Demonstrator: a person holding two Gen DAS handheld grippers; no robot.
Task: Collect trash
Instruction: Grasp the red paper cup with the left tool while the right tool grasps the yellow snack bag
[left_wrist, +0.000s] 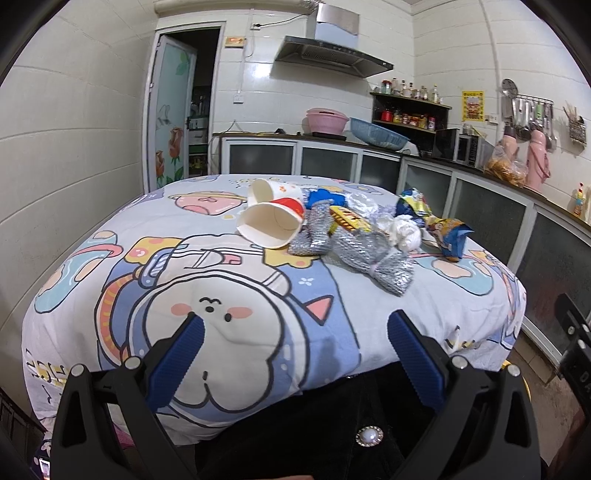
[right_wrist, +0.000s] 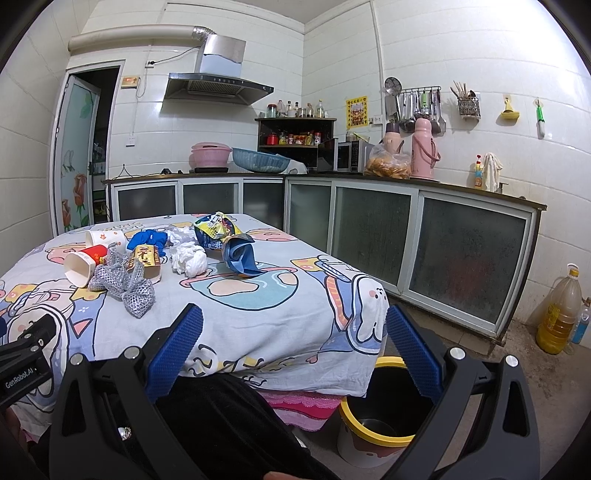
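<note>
Both my grippers, left gripper (left_wrist: 295, 325) and right gripper (right_wrist: 295, 321), hang spread wide and empty over the near edge of the table (left_wrist: 229, 369). Farther back lies the trash: two tipped paper cups (left_wrist: 271, 223), silver wrappers (left_wrist: 369, 254), crumpled tissue (right_wrist: 190, 260), snack bags (right_wrist: 218, 230). Beside the table stands a yellow-rimmed bin (right_wrist: 376, 435).

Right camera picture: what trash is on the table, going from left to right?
Red paper cup → silver mesh wrapper → white crumpled tissue → blue snack bag.
</note>
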